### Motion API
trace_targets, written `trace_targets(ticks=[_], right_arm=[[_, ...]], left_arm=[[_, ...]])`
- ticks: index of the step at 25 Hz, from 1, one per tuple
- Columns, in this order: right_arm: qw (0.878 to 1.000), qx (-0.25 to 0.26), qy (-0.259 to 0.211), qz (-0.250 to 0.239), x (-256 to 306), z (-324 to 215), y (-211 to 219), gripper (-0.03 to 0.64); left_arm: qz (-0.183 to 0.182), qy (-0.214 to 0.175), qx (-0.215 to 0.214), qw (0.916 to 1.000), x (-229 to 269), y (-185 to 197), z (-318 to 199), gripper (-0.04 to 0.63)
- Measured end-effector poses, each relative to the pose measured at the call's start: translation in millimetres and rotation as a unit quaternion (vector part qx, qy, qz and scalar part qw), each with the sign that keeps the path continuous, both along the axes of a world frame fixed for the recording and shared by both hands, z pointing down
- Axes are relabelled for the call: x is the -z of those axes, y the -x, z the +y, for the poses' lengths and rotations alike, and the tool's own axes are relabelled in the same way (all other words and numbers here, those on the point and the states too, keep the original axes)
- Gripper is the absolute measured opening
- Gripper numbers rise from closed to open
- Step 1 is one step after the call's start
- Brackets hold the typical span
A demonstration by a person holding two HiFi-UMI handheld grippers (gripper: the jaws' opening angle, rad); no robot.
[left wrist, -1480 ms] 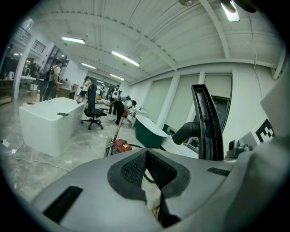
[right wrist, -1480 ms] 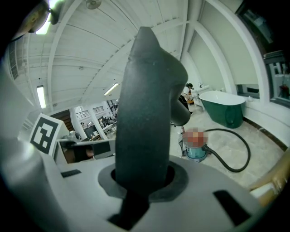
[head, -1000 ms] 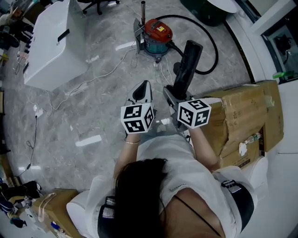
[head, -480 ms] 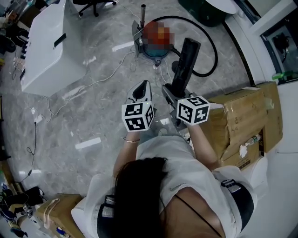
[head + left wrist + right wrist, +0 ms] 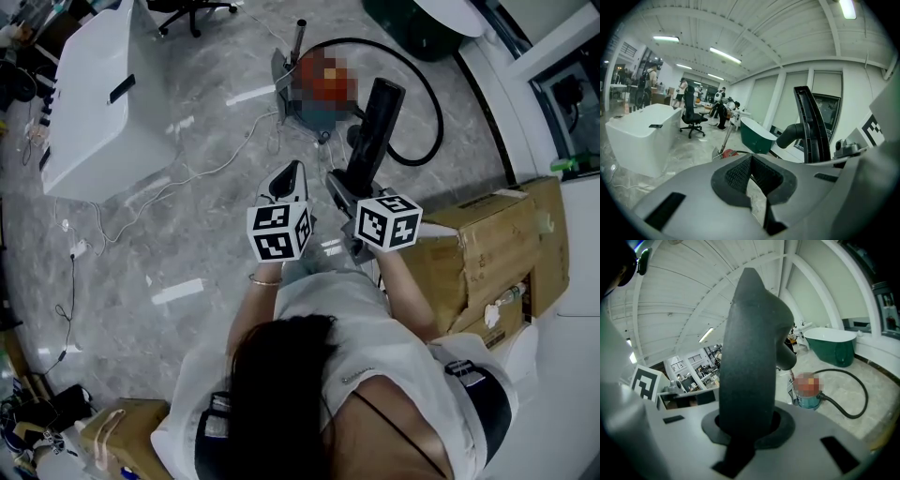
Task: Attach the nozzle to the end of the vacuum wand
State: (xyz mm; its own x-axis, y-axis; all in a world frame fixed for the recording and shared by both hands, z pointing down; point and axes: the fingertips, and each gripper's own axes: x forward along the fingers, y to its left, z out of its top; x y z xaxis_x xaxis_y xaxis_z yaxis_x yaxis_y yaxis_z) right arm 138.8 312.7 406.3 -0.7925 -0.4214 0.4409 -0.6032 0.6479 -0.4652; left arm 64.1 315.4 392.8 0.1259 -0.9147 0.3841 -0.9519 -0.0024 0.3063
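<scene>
Jaws on your right gripper (image 5: 345,192) are clamping the black nozzle (image 5: 375,122); your left gripper's (image 5: 286,183) are sitting closed, empty. Be squaring its socket to the wand (image 5: 300,36) tip.

Dark hair (image 5: 281,394), white short-sleeved shirt (image 5: 375,337), possibly a thin bracelet (image 5: 265,280), left wrist

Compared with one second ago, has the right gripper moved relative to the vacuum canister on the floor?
Yes. The right gripper, shut on the black nozzle, has come slightly forward, towards the vacuum canister.
</scene>
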Motion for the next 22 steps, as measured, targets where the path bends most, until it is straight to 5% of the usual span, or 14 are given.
trace_targets(ticks=[8, 22], right_arm=[[1.0, -0.023, 0.002, -0.005, -4, -26, 25, 0.063], [0.999, -0.033, 0.003, -0.012, -2, -44, 40, 0.063]], left_arm=[[0.008, -0.011, -0.031, 0.9994, 2, 23, -28, 0.003], [0.014, 0.005, -0.023, 0.9996, 2, 46, -44, 0.003]])
